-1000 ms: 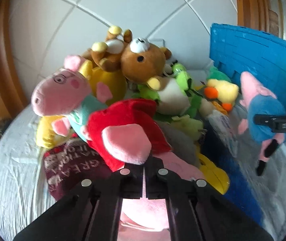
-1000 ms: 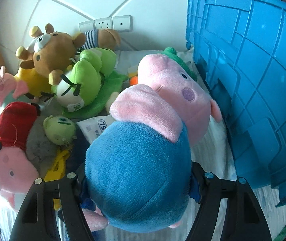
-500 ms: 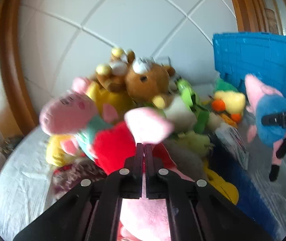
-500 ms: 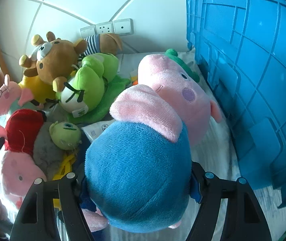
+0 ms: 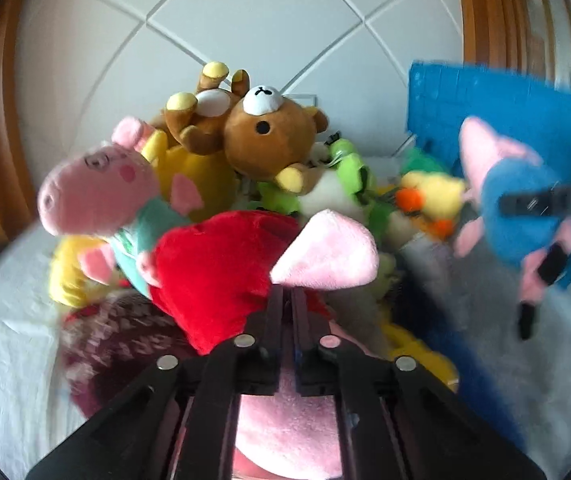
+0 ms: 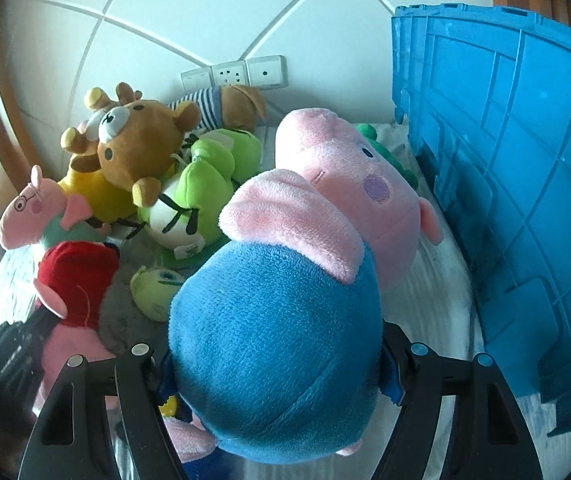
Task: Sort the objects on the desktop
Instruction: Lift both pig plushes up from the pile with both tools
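My left gripper is shut on a pink pig plush in a red dress, whose pink arm sticks up just past the fingertips. My right gripper is shut on a pig plush in a blue shirt, which fills the gap between its fingers and hangs above the white cloth. The left wrist view shows that blue-shirt pig plush at the right, in front of the blue crate. In the right wrist view the red-dress pig plush is at the lower left, with the left gripper's black body below it.
A pile of plush toys lies against the tiled wall: a brown bear, a green frog, a pig in a teal shirt and a small green one-eyed toy. The blue crate stands tall on the right. Wall sockets sit behind.
The left gripper has tilted and lifted the red-dress pig plush, whose arm swung up and right. The right gripper has risen a little with the blue-shirt pig plush in it.
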`<state>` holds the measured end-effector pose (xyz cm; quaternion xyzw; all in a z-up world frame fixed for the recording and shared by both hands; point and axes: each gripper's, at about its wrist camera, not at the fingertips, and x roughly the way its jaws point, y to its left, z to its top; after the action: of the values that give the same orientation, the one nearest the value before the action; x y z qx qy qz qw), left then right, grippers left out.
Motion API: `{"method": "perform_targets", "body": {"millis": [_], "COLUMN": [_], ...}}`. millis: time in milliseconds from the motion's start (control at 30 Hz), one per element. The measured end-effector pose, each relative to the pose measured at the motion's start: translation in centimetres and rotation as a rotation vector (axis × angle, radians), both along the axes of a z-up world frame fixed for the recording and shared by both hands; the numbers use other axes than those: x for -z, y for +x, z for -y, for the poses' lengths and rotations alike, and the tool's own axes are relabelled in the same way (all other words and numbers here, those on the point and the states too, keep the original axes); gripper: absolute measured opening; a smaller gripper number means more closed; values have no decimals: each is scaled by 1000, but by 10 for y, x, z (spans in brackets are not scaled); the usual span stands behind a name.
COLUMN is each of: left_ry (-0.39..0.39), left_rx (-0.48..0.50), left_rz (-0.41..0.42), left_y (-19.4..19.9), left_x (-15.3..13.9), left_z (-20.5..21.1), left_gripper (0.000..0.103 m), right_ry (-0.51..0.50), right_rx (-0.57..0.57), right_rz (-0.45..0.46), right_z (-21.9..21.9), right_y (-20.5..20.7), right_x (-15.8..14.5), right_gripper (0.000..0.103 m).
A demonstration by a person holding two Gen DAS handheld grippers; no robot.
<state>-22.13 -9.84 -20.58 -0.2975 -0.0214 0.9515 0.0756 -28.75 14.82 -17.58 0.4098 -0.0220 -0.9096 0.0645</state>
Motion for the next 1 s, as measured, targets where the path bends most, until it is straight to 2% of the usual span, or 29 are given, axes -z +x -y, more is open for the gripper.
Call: {"method": "perform_targets", "body": {"millis": [33, 67, 100, 200, 367, 500, 567, 600, 633, 833, 933, 1000], "left_ry": [16, 32, 48, 97, 111, 115, 104, 98, 96, 125, 109, 89], "left_rx": [-5, -9, -14, -27, -45, -79, -86, -89, -83, -67, -42, -44], "left_rz": [1, 2, 3, 5, 57, 55, 77, 88, 107, 164, 236, 243], "left_y": [1, 2, 2, 5, 0, -8, -11, -12, -14, -21, -33, -38], "left_x": [-3, -5, -8, -16, -2, 4, 8, 9, 14, 31, 39, 39], "left_z": [3, 6, 8, 17, 28, 27, 28, 28, 27, 23, 15, 12], "left_gripper": [47, 83, 103, 103, 103, 103, 102, 96, 95, 95, 100, 100], "right_ry": [-2, -5, -7, -21, -42, -46, -48, -49, -52, -68, -73, -74], "right_rx": [1, 2, 3, 7, 7, -4, -8, -10, -11, -8, -13, -17], "right_rz": [-2, -5, -6, -7, -16, -18, -13, -9, -6, -8, -2, 1], "right_z": [0, -1, -1, -3, -3, 1, 2, 2, 2, -3, -2, -2], "right_y": [0, 0, 0, 0, 0, -1, -1, -1, -1, -4, -4, -4], "right_x": [-1, -2, -3, -5, -9, -9, -8, -7, -7, -8, -7, -6], "right_gripper": [75, 75, 75, 75, 76, 77, 77, 77, 77, 78, 78, 78]}}
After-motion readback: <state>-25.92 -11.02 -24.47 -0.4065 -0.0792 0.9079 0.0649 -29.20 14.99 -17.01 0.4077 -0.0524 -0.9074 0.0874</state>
